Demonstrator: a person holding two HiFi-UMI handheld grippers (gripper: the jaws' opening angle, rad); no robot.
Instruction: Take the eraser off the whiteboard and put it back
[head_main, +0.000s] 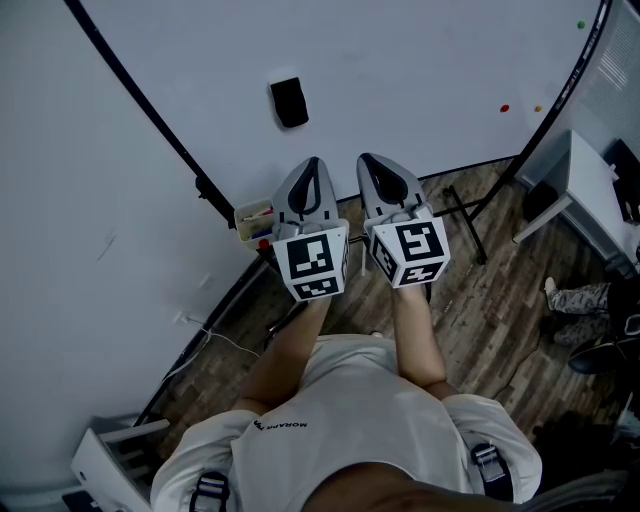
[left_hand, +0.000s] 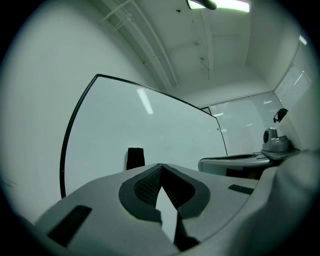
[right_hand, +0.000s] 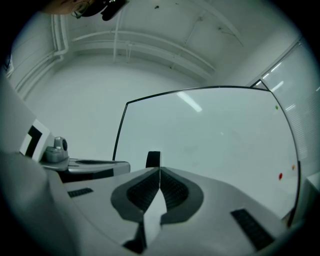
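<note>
A black eraser (head_main: 289, 102) clings to the whiteboard (head_main: 400, 70), a short way ahead of both grippers. It also shows as a dark block, the eraser (left_hand: 135, 158) in the left gripper view and the eraser (right_hand: 153, 159) in the right gripper view, just beyond the jaw tips. My left gripper (head_main: 311, 166) and right gripper (head_main: 368, 162) are held side by side, pointing at the board, apart from the eraser. Both are shut with nothing between their jaws: left gripper (left_hand: 161, 166), right gripper (right_hand: 159, 170).
A small tray with markers (head_main: 255, 224) hangs at the board's lower left. The board's black stand leg (head_main: 465, 222) rests on the wooden floor. A white desk (head_main: 590, 190) stands at the right, and another person's legs (head_main: 580, 300) are beside it. Coloured magnets (head_main: 504, 108) dot the board's right side.
</note>
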